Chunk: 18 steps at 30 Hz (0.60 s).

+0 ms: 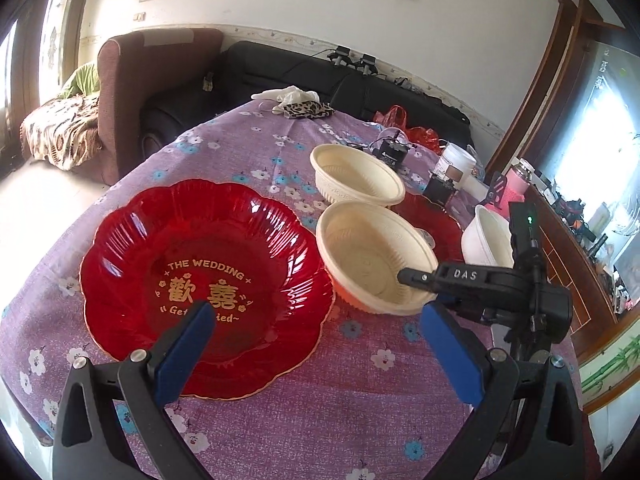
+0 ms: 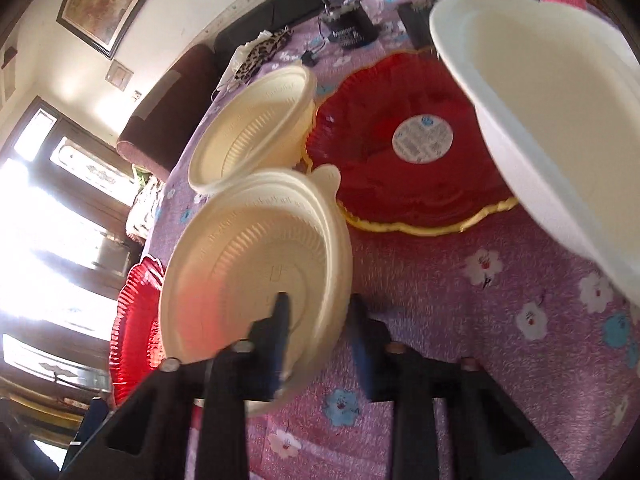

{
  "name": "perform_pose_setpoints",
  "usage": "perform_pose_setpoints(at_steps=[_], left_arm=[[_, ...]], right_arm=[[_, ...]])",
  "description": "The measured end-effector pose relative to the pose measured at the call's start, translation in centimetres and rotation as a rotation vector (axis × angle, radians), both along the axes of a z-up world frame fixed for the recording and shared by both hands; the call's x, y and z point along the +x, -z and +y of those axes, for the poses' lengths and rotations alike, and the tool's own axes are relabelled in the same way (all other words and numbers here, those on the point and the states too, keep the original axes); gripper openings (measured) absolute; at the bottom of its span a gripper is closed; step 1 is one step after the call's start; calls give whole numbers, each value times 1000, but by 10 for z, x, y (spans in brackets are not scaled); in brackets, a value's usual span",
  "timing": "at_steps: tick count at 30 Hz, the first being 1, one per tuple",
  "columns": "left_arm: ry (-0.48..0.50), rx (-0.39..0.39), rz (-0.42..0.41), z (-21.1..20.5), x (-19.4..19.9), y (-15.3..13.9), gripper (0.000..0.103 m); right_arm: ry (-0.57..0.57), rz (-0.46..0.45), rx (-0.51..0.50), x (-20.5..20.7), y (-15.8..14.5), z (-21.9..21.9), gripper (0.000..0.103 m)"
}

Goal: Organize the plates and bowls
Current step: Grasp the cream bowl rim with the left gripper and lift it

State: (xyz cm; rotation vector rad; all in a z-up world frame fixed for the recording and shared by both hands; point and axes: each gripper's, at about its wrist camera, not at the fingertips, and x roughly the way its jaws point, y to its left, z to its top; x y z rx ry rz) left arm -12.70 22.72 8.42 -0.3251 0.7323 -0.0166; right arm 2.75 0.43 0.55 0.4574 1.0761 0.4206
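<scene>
A big red plate (image 1: 200, 240) with gold "THE WEDDING" lettering lies on the purple flowered tablecloth (image 1: 320, 408). My left gripper (image 1: 316, 312) hovers open over the plate's near edge, holding nothing. Right of the plate sits a cream bowl (image 1: 372, 248) (image 2: 248, 248), with a second cream bowl (image 1: 356, 176) (image 2: 256, 120) behind it. My right gripper (image 1: 416, 284) (image 2: 320, 312) is shut on the near cream bowl's rim, one finger inside, one outside. A second red plate (image 1: 432, 220) (image 2: 368, 168) lies further right, beside a white bowl (image 1: 484, 236) (image 2: 552, 100).
At the table's far right stand small black boxes (image 1: 394, 150), a white jar (image 1: 456, 164) and a pink bottle (image 1: 516, 188). A leopard-print cloth (image 1: 308, 109) lies at the far edge. A black sofa (image 1: 280, 76) and a brown armchair (image 1: 136, 80) stand beyond.
</scene>
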Motion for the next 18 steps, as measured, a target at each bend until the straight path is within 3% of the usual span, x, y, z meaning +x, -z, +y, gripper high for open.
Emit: perform_pose_setpoints(at_steps=[2, 13, 18], left_arm=[[4, 2, -2, -1, 1, -1, 103], [166, -24, 63, -50, 15, 5, 103], [216, -20, 106, -74, 22, 15, 103]], right_arm=[[8, -38, -54, -9, -8, -4, 17], [9, -48, -168, -70, -21, -73, 16], [63, -34, -118, -84, -14, -116, 16]])
